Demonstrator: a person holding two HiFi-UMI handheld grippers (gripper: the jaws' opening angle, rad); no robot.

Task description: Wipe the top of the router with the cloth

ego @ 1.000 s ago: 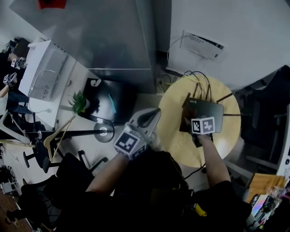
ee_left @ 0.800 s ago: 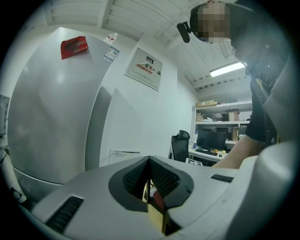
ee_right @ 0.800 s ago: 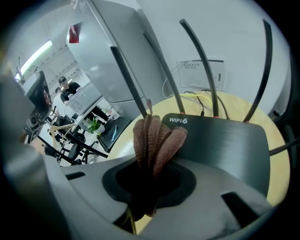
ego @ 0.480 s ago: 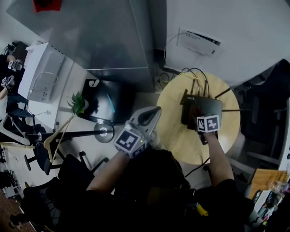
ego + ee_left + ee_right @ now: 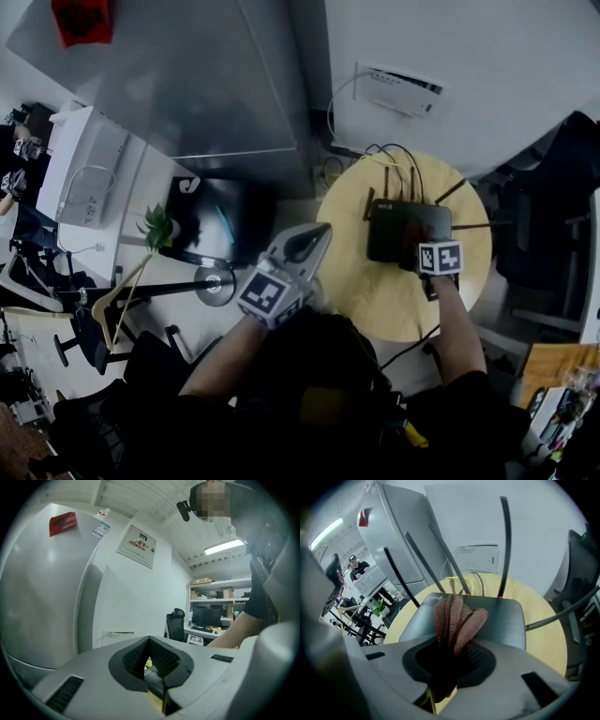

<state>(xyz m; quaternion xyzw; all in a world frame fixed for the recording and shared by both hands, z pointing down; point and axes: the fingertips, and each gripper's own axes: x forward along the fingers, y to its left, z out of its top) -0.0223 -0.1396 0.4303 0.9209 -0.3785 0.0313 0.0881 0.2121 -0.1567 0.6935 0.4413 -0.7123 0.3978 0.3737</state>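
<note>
– Right hand-held gripper (image 5: 447, 662) is clamped on the brown cloth (image 5: 457, 618). A bunched tuft of it sticks out ahead of the jaws, over the near part of the router (image 5: 506, 620). I can't tell whether the tuft is actually pressing on the top.

– And where does the router sit?

– It lies flat on the round yellow surface (image 5: 375, 291), toward the far side. Its antennas (image 5: 505, 545) stand up along the back and sides, and cables (image 5: 398, 155) run off behind it.

– What worries you from here?

– Three things, as I judge it. The tuft is narrow, so one pass would clean only a strip and the corners could be missed. If I push toward the back, the cloth or the jaws may catch an antenna and knock it over or drag the box. And nothing braces the router. It looks light, so pressure could skate it across the surface and tug the cables loose.

– Can't the other one steady it?

– Left hand-held gripper (image 5: 152, 667) has its jaws together with nothing in them. It is raised off to the left of the surface, pointing at the wall, well apart from the router.

– Anything else?

– If I dip too low, the hard jaw tips rather than the cloth would rub the top and might scuff it.
</note>
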